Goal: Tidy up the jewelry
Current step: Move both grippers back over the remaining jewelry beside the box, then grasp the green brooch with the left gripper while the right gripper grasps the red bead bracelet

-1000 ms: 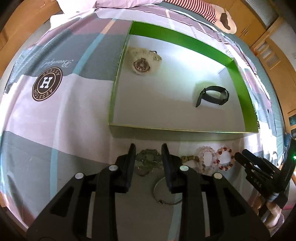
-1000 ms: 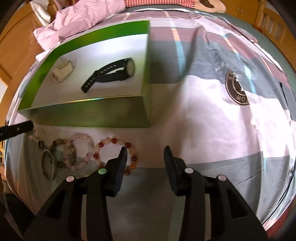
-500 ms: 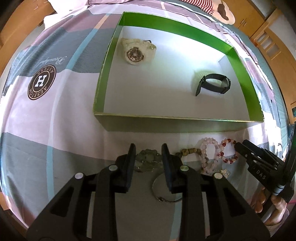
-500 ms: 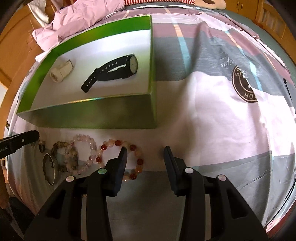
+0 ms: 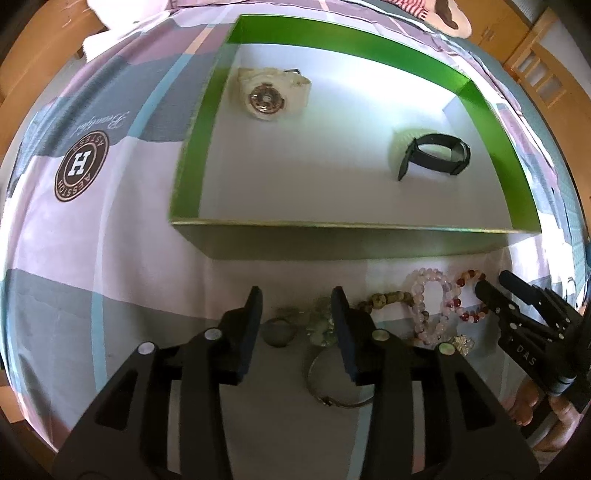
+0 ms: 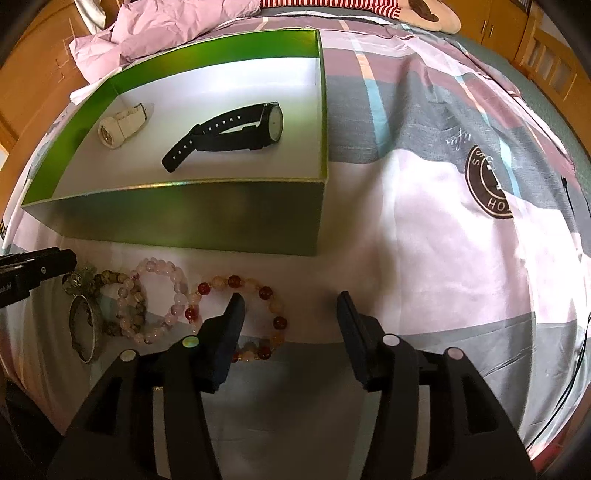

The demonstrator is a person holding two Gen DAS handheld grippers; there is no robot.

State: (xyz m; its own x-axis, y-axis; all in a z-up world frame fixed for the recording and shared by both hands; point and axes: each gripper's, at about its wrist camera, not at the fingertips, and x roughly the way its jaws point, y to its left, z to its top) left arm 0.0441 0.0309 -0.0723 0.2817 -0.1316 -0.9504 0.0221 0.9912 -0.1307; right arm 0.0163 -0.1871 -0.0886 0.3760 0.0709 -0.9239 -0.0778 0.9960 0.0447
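Observation:
A green box (image 5: 351,243) with a white floor holds a white watch (image 5: 264,96) and a black watch (image 5: 436,155). In front of it on the bedsheet lie a greenish bead piece (image 5: 317,325), a silver bangle (image 5: 314,384), a brown bead bracelet (image 5: 388,298), a pink bead bracelet (image 5: 419,295) and a red bead bracelet (image 6: 265,292). My left gripper (image 5: 295,299) hangs over the greenish piece, jaws opening, pads not touching it. My right gripper (image 6: 290,299) is also opening; its left finger stands inside the red bracelet's ring and grips nothing.
The box (image 6: 184,218) stands on a pink, grey and white bedsheet with a round brown logo (image 5: 81,166). A crumpled pink pillow (image 6: 166,22) lies behind the box. Wooden bed frame and cupboards ring the bed. A hand (image 5: 535,402) holds the right gripper.
Both grippers' jaws have spread wider. In the left view the box has slid rightwards and nearer; the right gripper's left finger now sits over the red bracelet.

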